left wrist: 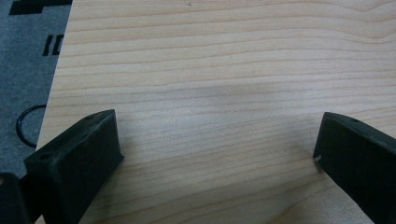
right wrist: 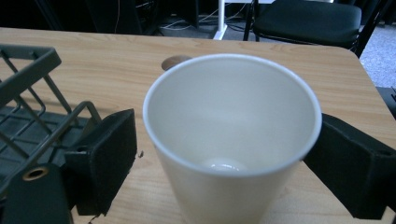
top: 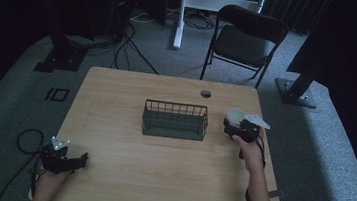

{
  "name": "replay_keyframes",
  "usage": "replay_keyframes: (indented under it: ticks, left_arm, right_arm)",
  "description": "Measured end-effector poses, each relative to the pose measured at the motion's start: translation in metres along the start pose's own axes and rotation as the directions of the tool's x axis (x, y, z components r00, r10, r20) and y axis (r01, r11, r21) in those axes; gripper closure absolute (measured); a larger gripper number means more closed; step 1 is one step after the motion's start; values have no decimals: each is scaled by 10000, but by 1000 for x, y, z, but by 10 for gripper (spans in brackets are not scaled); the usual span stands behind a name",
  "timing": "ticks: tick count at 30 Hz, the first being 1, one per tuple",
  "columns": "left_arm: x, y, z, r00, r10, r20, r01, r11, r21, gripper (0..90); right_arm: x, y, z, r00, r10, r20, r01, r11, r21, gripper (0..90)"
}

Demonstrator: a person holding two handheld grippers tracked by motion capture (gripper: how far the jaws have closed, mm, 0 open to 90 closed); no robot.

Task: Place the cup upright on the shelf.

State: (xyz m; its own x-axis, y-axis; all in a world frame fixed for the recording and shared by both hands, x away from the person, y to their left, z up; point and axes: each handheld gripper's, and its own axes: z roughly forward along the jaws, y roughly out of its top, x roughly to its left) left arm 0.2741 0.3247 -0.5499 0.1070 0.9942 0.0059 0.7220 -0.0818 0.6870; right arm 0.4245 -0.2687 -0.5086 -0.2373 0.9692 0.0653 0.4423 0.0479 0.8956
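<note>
A white paper cup [right wrist: 232, 140] stands upright on the desk [top: 123, 175], just right of the wire basket [top: 175, 120], likely its destination. The right gripper [top: 238, 128] brackets the cup, fingers [right wrist: 105, 158] either side; whether they press its wall I cannot tell, since a gap seems to show at the left. The left gripper [top: 67, 160] waits near the desk's left edge, fingers [left wrist: 79, 158] wide and empty.

Curtained lab: floor cables [top: 122, 44], stands [top: 296, 87]
</note>
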Motion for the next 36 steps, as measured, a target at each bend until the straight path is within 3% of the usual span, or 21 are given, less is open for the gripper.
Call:
replay_keyframes:
  ticks: [10,18,27,32,36]
  left_arm:
    - [0,0,0,10000,3,0,-3,10000,1,8]
    - [0,0,0,10000,3,0,-3,10000,2,8]
    - [0,0,0,10000,2,0,-2,10000,1,8]
    - [0,0,0,10000,1,0,-1,10000,0,8]
    - [0,0,0,10000,1,1,-1,10000,0,8]
  right_arm:
    - [3,0,9,9999,96,97,-97,9999,64,112]
    - [3,1,15,9989,220,405,-224,9997,88,196]
    - [4,5,7,9998,78,167,-82,9997,247,202]
    - [4,8,-2,9996,274,68,-274,9996,67,202]
    - [7,12,-8,9999,96,-45,-96,10000,-17,202]
